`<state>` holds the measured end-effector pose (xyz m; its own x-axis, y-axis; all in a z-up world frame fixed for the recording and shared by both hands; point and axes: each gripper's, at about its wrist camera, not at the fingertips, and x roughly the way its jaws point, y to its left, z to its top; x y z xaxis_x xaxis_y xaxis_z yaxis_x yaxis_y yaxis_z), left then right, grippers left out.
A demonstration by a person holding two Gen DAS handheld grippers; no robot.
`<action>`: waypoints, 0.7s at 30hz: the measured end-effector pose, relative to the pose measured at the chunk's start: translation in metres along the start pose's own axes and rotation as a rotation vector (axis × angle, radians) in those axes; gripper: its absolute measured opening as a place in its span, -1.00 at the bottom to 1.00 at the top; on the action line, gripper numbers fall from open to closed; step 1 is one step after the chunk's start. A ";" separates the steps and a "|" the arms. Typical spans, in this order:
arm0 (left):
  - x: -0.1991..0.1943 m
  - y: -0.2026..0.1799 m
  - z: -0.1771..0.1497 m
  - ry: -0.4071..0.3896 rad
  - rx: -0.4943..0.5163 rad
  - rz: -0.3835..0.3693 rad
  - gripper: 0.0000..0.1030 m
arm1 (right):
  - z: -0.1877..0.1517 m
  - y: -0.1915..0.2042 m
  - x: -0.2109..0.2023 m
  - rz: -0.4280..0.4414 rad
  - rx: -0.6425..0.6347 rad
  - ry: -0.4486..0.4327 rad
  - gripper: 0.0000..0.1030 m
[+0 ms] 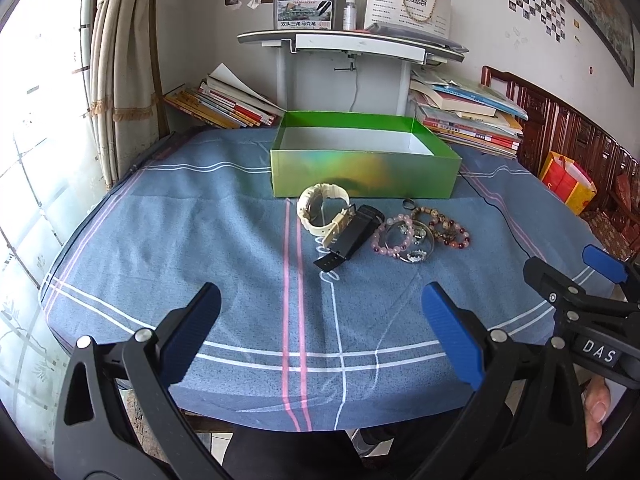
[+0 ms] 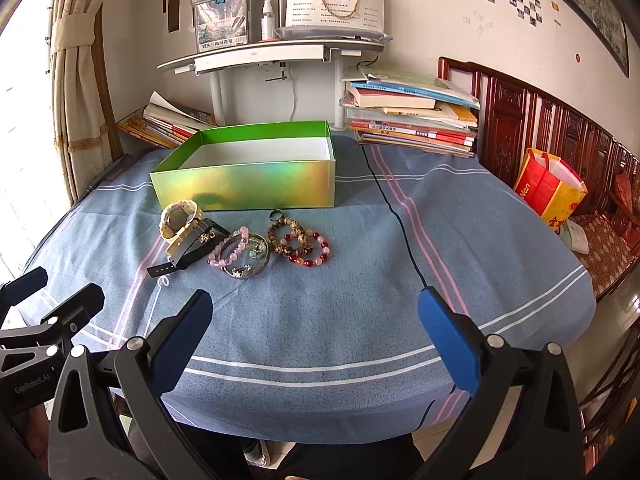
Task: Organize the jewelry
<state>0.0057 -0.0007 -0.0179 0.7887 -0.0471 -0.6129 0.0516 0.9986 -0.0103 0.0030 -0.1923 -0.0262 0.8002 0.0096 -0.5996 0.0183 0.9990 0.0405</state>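
Both grippers are hovering over the near edge of the bench, which is covered by a blue striped cloth. The left gripper is showing its jaws wide apart and holding nothing; the right gripper is likewise showing jaws apart and empty.

The jewelry is lying in a loose cluster just in front of the green box, which is standing open and appears empty. Nearest the box's front wall, the cream watch is sitting on its side, its strap overlapping the black watch beside it. To the right of these, a pink bead bracelet is overlapping a silver bangle, and a brown bead bracelet is touching a red bead bracelet. A small dark ring is lying close to the box wall.

Judgement: nothing has been stowed yet; the step in hand is approaching a first piece. Pieces are overlapping, so lifting one is likely to drag its neighbour. Starting at the outer edge of the cluster looks sound: the right gripper suits the red bead bracelet, the left the cream watch. Closing across one side of a loop, not over the whole ring, should be giving a firmer hold. The cloth could be bunching if the jaws press down hard.
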 end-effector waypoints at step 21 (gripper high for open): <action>0.092 -0.004 0.020 0.107 0.073 -0.056 0.52 | -0.020 -0.034 0.045 0.092 0.089 0.073 0.95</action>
<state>0.0901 -0.0098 -0.0586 0.7138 -0.0963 -0.6937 0.1414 0.9899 0.0082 0.0271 -0.2246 -0.0704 0.7551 0.1071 -0.6468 0.0027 0.9861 0.1664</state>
